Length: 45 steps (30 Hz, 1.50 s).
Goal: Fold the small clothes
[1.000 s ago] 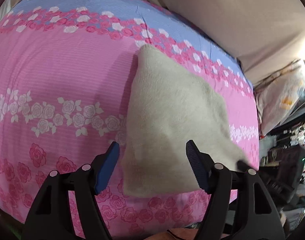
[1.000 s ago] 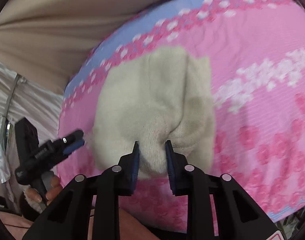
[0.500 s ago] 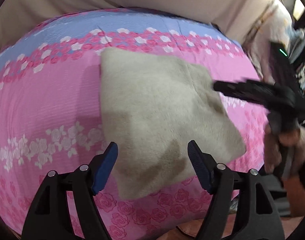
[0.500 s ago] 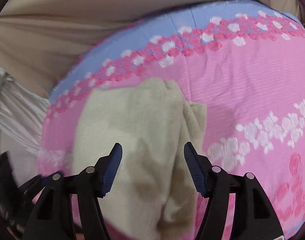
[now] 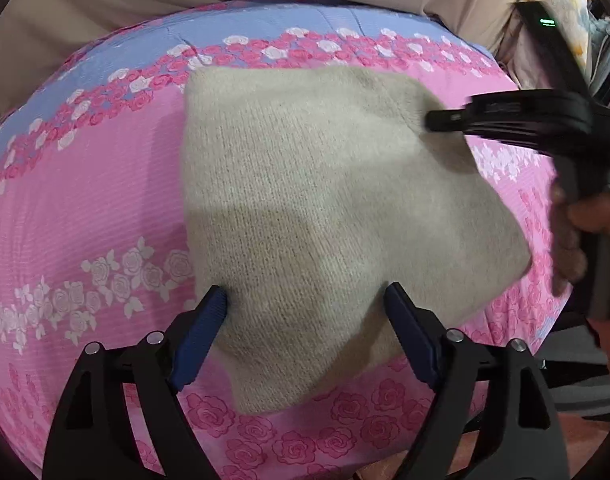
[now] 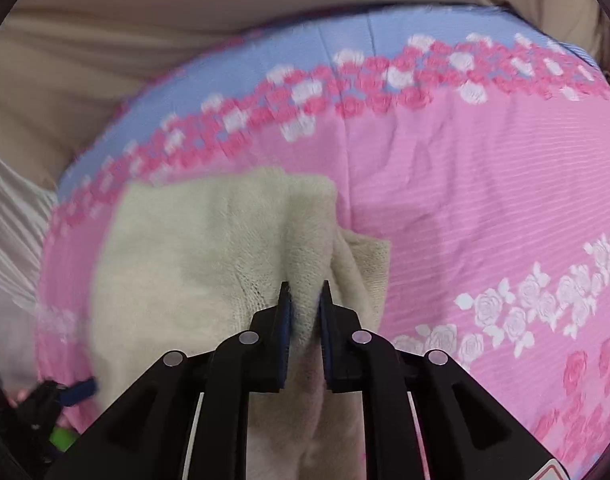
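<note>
Knitwear (image 5: 325,216) lies on our bedspread (image 5: 85,200). Our right gripper (image 6: 305,300) pinches its fold; our left gripper (image 5: 305,312) straddles its near edge, jaws wide.

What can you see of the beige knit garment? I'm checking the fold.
The beige knit garment looks like soft, fuzzy wool, lying mostly flat on the pink floral bedspread. Its right edge is bunched and pinched in the right gripper, whose jaws are shut on it. The left gripper straddles its near edge, jaws open.
</note>
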Available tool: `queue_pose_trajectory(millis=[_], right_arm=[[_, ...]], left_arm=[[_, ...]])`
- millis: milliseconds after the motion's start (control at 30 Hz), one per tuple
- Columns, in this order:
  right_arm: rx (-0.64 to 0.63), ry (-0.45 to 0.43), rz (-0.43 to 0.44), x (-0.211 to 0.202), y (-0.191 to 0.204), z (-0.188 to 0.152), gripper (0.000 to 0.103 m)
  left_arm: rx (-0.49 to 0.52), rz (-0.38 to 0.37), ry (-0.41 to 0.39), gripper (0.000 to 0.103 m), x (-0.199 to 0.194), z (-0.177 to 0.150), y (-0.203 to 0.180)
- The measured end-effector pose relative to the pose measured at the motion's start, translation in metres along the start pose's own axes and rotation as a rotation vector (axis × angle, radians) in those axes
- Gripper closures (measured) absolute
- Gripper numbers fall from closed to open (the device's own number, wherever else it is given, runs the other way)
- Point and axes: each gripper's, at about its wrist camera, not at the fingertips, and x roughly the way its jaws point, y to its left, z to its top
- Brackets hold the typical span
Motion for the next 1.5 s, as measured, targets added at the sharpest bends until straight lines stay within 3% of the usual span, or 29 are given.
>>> queue_pose_trajectory(millis=[67,167,233,300,400,500,633,667,767,867,967,1033,1100,1200,1300,1367,1400,1500], right_arm=[[-0.044,-0.021,0.025,-0.025,0.013,-0.010,0.090],[-0.109,0.053,0.074,-0.035,0.029,-0.035,0.090],[-0.162,0.136,0.020,-0.013,0.032,-0.063,0.090],[-0.156,0.219,-0.011,0.020,0.021,-0.085,0.097],[-0.070,0.192,0.025,0.008,0.017,-0.075,0.096],[-0.102,0.144,0.041,-0.017,0.027,-0.064,0.092],[-0.167,0.232,-0.014,0.014,0.019,-0.083,0.093],[-0.142,0.235,0.014,0.019,0.013,-0.088,0.097],[-0.058,0.176,0.053,-0.008,0.015,-0.068,0.097],[-0.092,0.094,0.112,-0.028,0.031,-0.034,0.091],[-0.126,0.063,0.122,-0.009,0.045,0.005,0.094],[-0.136,0.102,0.048,0.029,0.041,0.025,0.096],[-0.141,0.159,-0.103,0.075,0.016,0.032,0.103],[0.060,0.140,0.036,0.061,-0.017,0.036,0.103],[0.007,0.083,0.065,0.025,-0.002,0.025,0.096],[-0.018,0.140,0.049,0.037,-0.002,0.007,0.096],[-0.029,0.188,0.009,0.056,-0.008,-0.004,0.103],[0.076,0.155,0.059,0.045,-0.018,-0.002,0.103]], left_arm=[[-0.026,0.002,-0.001,0.024,-0.002,0.000,0.006],[-0.072,-0.006,0.027,0.024,0.004,0.000,0.015],[-0.093,-0.015,0.036,0.024,0.007,0.000,0.019],[-0.098,-0.019,0.039,0.023,0.009,0.000,0.019],[-0.090,-0.006,0.050,0.023,0.012,-0.001,0.018],[-0.097,-0.009,0.049,0.023,0.013,-0.002,0.021],[-0.116,-0.018,0.056,0.022,0.014,-0.005,0.024],[-0.119,-0.026,0.054,0.021,0.013,-0.005,0.025],[-0.150,-0.045,0.004,0.023,-0.005,-0.003,0.032],[-0.248,-0.101,-0.060,0.023,-0.026,0.009,0.050],[-0.294,-0.128,-0.052,0.023,-0.020,0.029,0.056],[-0.259,-0.100,-0.038,0.023,-0.006,0.039,0.050],[-0.223,-0.038,0.014,0.023,0.017,0.044,0.044],[-0.238,-0.025,0.051,0.022,0.032,0.042,0.041],[-0.256,-0.022,0.037,0.023,0.027,0.038,0.042],[-0.272,-0.030,0.043,0.023,0.030,0.035,0.045],[-0.277,-0.032,0.045,0.022,0.031,0.034,0.046],[-0.274,-0.027,0.054,0.022,0.033,0.034,0.044]])
